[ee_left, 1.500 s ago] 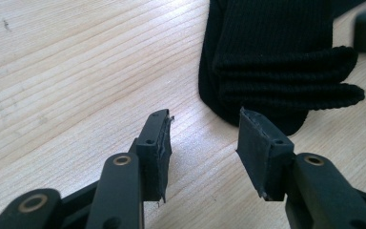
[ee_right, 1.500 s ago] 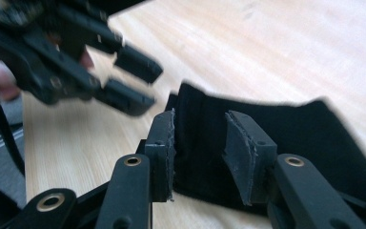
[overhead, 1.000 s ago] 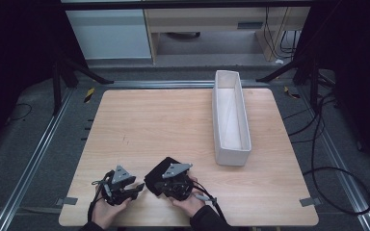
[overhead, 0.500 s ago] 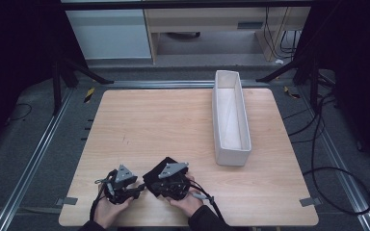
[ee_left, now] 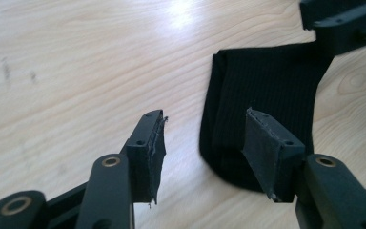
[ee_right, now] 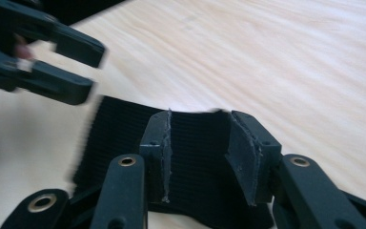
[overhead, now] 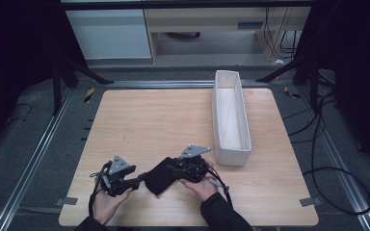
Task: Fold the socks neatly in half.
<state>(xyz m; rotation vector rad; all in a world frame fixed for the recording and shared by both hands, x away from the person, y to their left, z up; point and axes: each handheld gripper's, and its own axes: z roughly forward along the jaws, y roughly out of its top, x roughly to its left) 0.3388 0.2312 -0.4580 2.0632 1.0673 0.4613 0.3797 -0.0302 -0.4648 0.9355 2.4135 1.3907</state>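
A folded black ribbed cloth (overhead: 158,177) lies flat on the wooden table (overhead: 173,120) near its front edge. My left gripper (overhead: 136,182) stands open just left of it. In the left gripper view its jaws (ee_left: 204,143) are wide apart, with the cloth (ee_left: 262,90) just ahead and nothing between them. My right gripper (overhead: 171,170) comes in from the right. Its jaws (ee_right: 198,152) are apart over the cloth (ee_right: 124,138), which lies beneath and between them. The left gripper (ee_right: 43,45) shows blurred beyond the cloth's far edge.
A long white open bin (overhead: 230,118) stands lengthwise on the right half of the table, close behind the right hand. Bare wood stretches across the middle and the left. Metal rails, stands and cables ring the table.
The right gripper has pulled back to the right and risen a little, uncovering more of the black cloth. The left gripper has barely shifted.
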